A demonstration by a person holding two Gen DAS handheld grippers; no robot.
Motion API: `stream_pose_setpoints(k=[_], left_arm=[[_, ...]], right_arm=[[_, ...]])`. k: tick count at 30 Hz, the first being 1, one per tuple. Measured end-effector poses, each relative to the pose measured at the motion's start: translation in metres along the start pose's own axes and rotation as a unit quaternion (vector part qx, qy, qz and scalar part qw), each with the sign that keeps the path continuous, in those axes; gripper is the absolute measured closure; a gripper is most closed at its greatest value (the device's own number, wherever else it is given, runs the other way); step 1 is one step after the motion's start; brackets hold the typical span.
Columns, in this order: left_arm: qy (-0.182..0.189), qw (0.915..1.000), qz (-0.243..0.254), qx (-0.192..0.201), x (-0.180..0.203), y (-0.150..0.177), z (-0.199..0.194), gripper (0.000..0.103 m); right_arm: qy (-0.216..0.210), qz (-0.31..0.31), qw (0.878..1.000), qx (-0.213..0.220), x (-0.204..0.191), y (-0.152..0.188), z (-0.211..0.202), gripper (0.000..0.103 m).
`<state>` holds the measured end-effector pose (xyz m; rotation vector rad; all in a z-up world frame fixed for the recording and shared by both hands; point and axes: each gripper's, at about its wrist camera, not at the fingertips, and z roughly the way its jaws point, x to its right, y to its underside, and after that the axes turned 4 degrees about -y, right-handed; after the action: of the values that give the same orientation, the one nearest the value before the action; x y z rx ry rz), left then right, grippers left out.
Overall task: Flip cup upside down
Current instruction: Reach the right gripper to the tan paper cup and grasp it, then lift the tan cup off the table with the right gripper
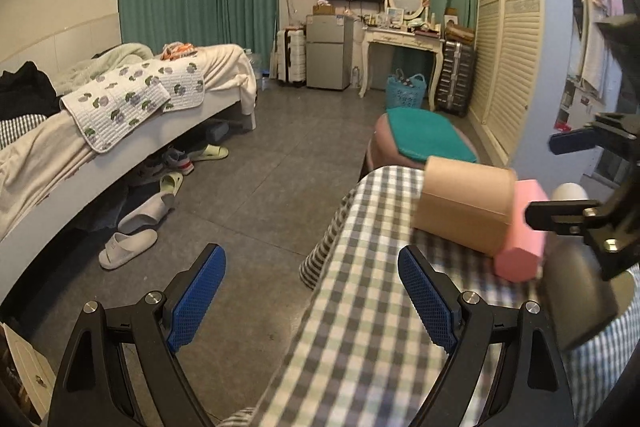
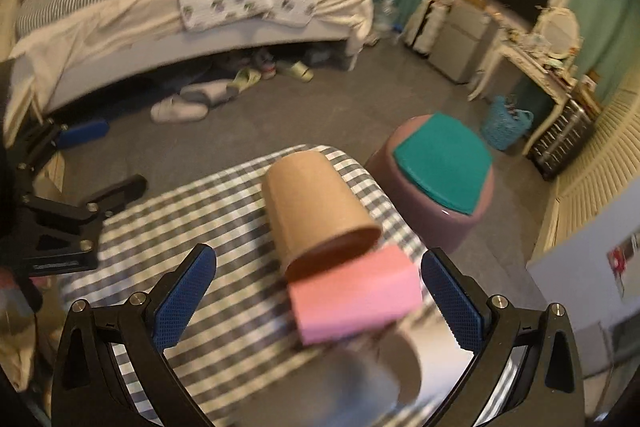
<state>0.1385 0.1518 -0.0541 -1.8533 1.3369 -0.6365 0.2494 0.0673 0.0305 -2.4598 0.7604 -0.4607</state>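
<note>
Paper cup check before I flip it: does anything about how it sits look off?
Yes. The brown paper cup lies tipped on its side on the checked tablecloth, its open mouth against a pink block. Both the left gripper and right gripper are open, holding nothing.

cup point(image 2: 316, 207) on its side on table point(image 2: 192, 223), block point(image 2: 354, 301) touching its mouth

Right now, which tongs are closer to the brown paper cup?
Right. The right tongs open straight toward the cup; the left tongs sit off to its left, over the table's edge.
</note>
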Motion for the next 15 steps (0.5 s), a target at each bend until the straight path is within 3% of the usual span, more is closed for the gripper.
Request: stream_pose_setpoints(k=[7, 10, 14, 15], left_arm=[[0.000, 0.9998, -0.005, -0.021, -0.002, 0.001, 0.033, 0.012], [0.012, 0.9991, -0.015, -0.039, -0.004, -0.001, 0.042, 0.012], [0.015, 0.9991, -0.021, -0.033, -0.008, -0.001, 0.039, 0.012], [0.013, 0.9992, -0.017, -0.033, -0.010, -0.002, 0.040, 0.012]], right_arm=[[-0.029, -0.054, 0.995, -0.081, 0.010, -0.026, 0.078, 0.000], [-0.038, -0.065, 0.992, -0.101, 0.010, -0.028, 0.098, 0.000], [-0.038, -0.074, 0.989, -0.125, 0.004, -0.028, 0.117, 0.000], [-0.040, -0.075, 0.988, -0.128, 0.003, -0.028, 0.121, 0.004]])
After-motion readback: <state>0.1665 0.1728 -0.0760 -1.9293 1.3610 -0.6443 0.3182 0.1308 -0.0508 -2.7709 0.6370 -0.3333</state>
